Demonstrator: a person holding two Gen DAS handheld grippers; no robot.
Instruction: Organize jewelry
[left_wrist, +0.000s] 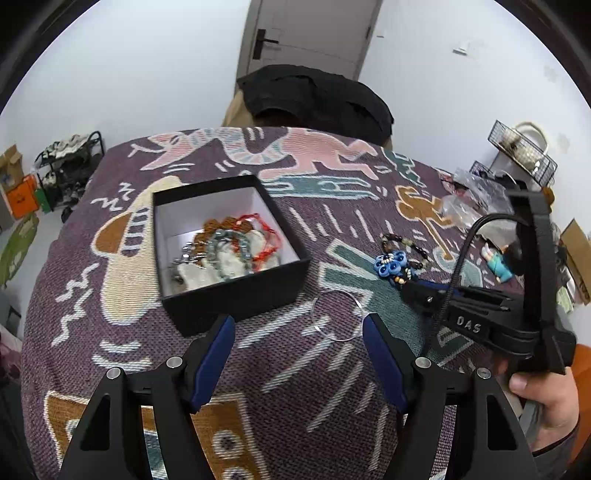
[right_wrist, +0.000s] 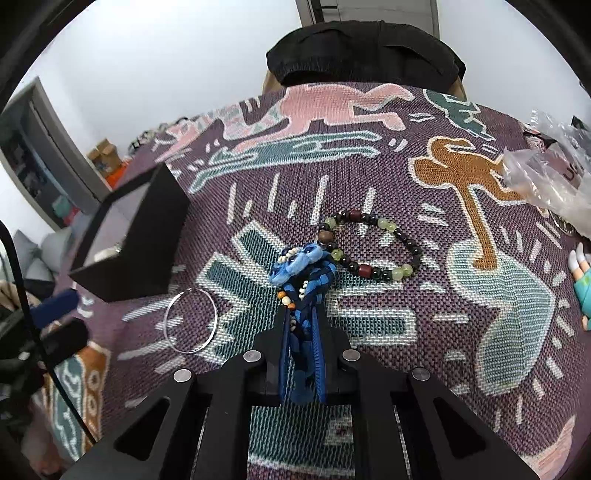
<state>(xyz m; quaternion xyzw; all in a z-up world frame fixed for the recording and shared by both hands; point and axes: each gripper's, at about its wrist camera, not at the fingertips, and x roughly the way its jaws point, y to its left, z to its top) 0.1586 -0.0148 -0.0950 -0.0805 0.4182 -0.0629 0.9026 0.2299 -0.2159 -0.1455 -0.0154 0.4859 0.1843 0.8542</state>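
A black open box (left_wrist: 236, 291) on the patterned cloth holds several bracelets and necklaces (left_wrist: 229, 247); it also shows at the left of the right wrist view (right_wrist: 147, 243). My left gripper (left_wrist: 299, 332) is open and empty, just in front of the box and beside a thin clear bangle (left_wrist: 336, 314), which also shows in the right wrist view (right_wrist: 190, 320). My right gripper (right_wrist: 301, 314) is shut on a blue braided knot ornament (right_wrist: 303, 264) with small beads, seen too in the left wrist view (left_wrist: 391, 264). A dark and green bead bracelet (right_wrist: 369, 245) lies just beyond it.
Clear plastic bags (right_wrist: 546, 173) lie at the right edge of the table. A small figurine (left_wrist: 500, 262) lies right of the bracelet. A chair with a black garment (left_wrist: 317, 96) stands behind the table. Wire racks (left_wrist: 521, 151) hang on the right wall.
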